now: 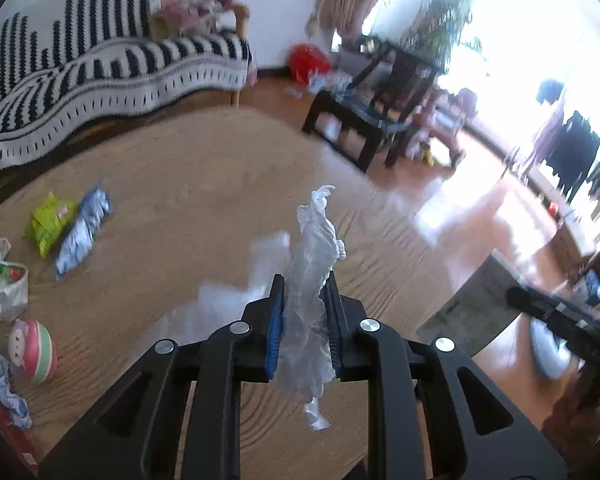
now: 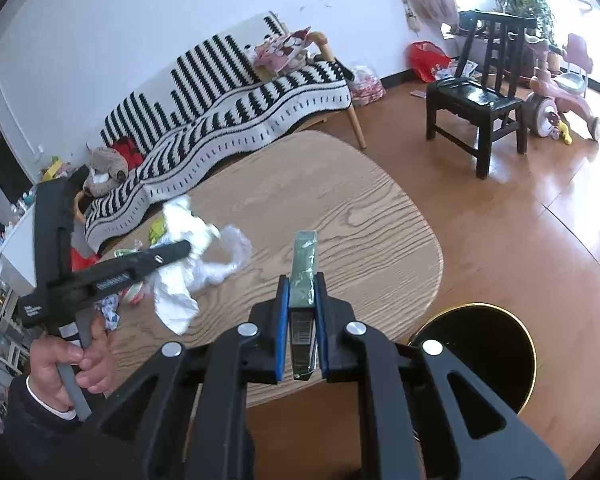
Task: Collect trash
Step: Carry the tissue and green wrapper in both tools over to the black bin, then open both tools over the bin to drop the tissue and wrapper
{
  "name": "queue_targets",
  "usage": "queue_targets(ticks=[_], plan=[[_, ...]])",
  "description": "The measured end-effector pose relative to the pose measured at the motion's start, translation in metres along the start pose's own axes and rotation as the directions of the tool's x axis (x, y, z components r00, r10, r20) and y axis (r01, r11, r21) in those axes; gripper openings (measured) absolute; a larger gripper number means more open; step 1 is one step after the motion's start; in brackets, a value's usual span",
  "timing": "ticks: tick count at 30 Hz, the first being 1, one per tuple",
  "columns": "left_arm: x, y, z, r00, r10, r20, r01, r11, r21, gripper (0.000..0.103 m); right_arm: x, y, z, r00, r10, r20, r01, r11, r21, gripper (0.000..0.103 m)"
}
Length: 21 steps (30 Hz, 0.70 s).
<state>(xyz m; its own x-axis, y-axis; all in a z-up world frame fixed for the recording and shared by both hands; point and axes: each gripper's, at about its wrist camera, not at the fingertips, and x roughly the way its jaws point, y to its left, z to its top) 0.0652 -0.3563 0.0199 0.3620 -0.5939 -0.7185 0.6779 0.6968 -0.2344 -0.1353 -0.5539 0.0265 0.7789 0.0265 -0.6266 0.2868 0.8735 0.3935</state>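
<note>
L gripper [image 1: 305, 316] is clamped on a crumpled clear plastic bag [image 1: 312, 280] held above the table [image 1: 188, 184]; bag edges blur out. R gripper [image 2: 302, 312] pinches a flat green packet [image 2: 305, 264] upright over the table edge, label unreadable. Black bin [image 2: 488, 352] sits just beside the table, partly hidden. More wrappers [image 1: 66, 228] lie at table's left, some cut off by the frame.
</note>
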Motion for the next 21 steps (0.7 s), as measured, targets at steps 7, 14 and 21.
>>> queue_targets(ticks=[7, 14, 21], plan=[[0.004, -0.042, 0.001, 0.998, -0.068, 0.010, 0.068, 0.997, 0.021, 0.019, -0.031, -0.031, 0.003, 0.997, -0.061, 0.055, 0.059, 0.998, 0.038, 0.013], [0.060, -0.138, -0.034, 0.985, -0.124, -0.122, 0.145, 0.974, 0.175, 0.019, -0.050, -0.095, -0.017, 0.977, -0.214, 0.003, 0.212, 0.971, 0.112, 0.013], [0.110, -0.184, -0.061, 0.965, -0.158, -0.208, 0.204, 0.953, 0.222, 0.019, -0.034, -0.159, -0.057, 0.949, -0.278, -0.150, 0.305, 0.930, 0.204, 0.013]])
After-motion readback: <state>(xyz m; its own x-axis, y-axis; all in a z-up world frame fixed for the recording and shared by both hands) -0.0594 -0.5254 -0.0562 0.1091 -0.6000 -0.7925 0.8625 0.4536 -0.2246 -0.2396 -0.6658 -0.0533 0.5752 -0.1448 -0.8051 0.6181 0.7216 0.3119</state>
